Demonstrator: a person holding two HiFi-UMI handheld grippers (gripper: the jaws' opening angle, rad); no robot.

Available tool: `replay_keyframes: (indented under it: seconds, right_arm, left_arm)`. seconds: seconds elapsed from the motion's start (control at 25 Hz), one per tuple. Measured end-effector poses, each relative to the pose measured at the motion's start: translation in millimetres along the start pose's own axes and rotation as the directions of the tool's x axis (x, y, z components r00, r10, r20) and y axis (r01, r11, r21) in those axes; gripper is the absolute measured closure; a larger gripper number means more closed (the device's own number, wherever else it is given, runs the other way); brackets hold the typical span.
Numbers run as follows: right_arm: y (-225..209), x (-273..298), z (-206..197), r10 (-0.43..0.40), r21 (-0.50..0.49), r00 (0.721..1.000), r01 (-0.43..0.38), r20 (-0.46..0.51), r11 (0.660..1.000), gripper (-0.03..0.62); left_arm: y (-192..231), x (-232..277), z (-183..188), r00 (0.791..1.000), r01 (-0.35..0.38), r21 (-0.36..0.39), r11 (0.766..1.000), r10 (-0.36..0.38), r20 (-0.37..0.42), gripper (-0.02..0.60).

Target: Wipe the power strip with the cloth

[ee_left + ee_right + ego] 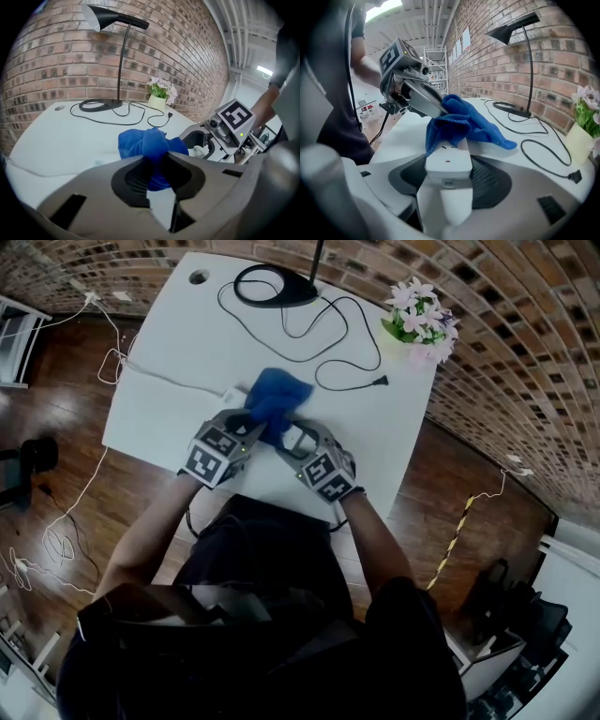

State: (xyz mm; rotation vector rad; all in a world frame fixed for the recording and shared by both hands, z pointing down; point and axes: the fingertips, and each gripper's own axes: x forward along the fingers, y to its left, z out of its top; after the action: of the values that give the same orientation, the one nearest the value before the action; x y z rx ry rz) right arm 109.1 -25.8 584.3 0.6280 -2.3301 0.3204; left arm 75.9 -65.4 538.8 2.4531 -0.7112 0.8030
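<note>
White table [169, 409] with lamp [274, 287], flowers [419, 317]

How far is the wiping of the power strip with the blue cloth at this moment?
Done: the left gripper is shut on the blue cloth, and the right gripper grips one end of the white power strip on the table. In hand: the cloth sits bunched on the strip's far part. Left: the near end between the right jaws is uncovered; how much was wiped I cannot tell.

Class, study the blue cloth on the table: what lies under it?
The white power strip runs under the blue cloth; only its near end shows, held by the right tool. Its far part is covered and cannot be seen. The left tool pinches the cloth.
</note>
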Motion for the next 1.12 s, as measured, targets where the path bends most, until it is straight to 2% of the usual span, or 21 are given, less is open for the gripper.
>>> replay_keyframes:
  seconds: [0.16, 0.24, 0.36, 0.48, 0.56, 0.64, 0.72, 0.8, 0.96, 1.12]
  right_arm:
    - [1.9, -2.5, 1.7, 0.03, 0.005, 1.0, -0.03, 0.008, 1.0, 0.304]
    - [3.0, -3.2, 2.3, 0.043, 0.005, 0.999, -0.043, 0.005, 0.999, 0.333]
    - [3.5, -2.6, 1.0, 0.032, 0.003, 0.999, -0.032, 0.0, 0.999, 0.336]
    - [4.7, 1.1, 6.4, 0.007, -0.006, 1.0, -0.007, 0.0, 1.0, 0.304]
    - [4.1, 3.4, 10.4, 0.015, -0.003, 1.0, -0.015, 0.005, 1.0, 0.33]
    - [4.0, 3.5, 11.8, 0.028, 0.009, 1.0, -0.028, 0.013, 1.0, 0.327]
    - [2.4, 4.6, 10.2, 0.03, -0.004, 0.999, -0.03, 0.014, 1.0, 0.329]
    - [0.1, 6.1, 8.8, 0.03, -0.025, 0.999, -0.03, 0.011, 0.999, 0.329]
    - [1.8, 4.4, 10.8, 0.037, 0.009, 0.999, -0.038, 0.009, 0.999, 0.329]
    - [0.7, 5.1, 10.3, 0.032, -0.007, 0.999, -0.032, 0.01, 0.999, 0.328]
  left_arm:
    - [11.6, -2.7, -1.9, 1.0, -0.005, -0.072, 0.997, 0.005, -0.002, 0.506]
    - [18.2, -5.0, -2.0, 1.0, -0.007, -0.079, 0.997, 0.007, -0.007, 0.506]
    - [17.2, -3.8, -2.0, 1.0, 0.005, -0.065, 0.998, -0.007, -0.027, 0.506]
    - [23.7, -5.1, -5.4, 1.0, -0.018, -0.115, 0.993, 0.016, -0.018, 0.506]
    - [21.0, -4.4, -2.8, 1.0, -0.013, -0.124, 0.992, 0.012, -0.006, 0.505]
    - [15.8, -3.3, 0.5, 1.0, 0.008, -0.108, 0.994, -0.009, -0.007, 0.506]
    - [19.0, -3.5, 0.0, 1.0, -0.003, -0.062, 0.998, 0.002, -0.021, 0.506]
    - [28.9, -6.5, 0.4, 0.999, -0.042, -0.01, 0.999, 0.042, -0.022, 0.506]
    - [55.4, -19.2, -0.1, 0.994, -0.105, 0.004, 0.994, 0.105, -0.004, 0.505]
    - [78.0, -33.3, -3.8, 0.984, -0.175, 0.065, 0.982, 0.176, -0.003, 0.505]
